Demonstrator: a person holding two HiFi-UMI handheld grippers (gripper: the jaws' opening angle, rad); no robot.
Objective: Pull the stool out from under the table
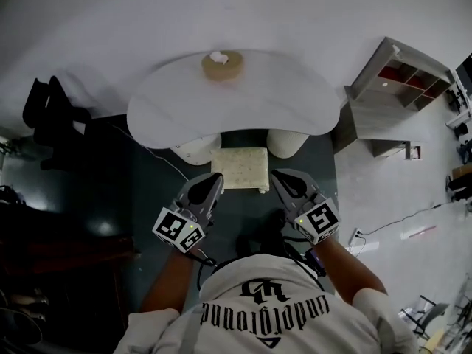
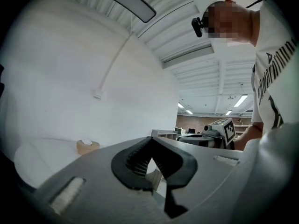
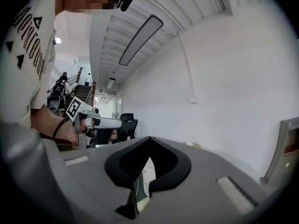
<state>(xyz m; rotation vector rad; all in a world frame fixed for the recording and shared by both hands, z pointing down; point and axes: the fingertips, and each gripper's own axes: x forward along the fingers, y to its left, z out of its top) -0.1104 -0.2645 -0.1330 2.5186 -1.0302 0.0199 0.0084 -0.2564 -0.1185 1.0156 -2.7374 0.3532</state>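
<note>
The stool has a square cream speckled seat. It stands between the two round white legs of the white table, with its front part sticking out past the table's edge. My left gripper is just left of the seat's front corner, and my right gripper is just right of it. Both are shut with nothing in them, and I cannot tell whether either touches the stool. In the left gripper view the left gripper has its jaws together; in the right gripper view the right gripper does too.
A tan round holder sits on the table's far side. A black office chair stands at the left and a grey shelf unit at the right. Cables and a power strip lie on the floor at the right.
</note>
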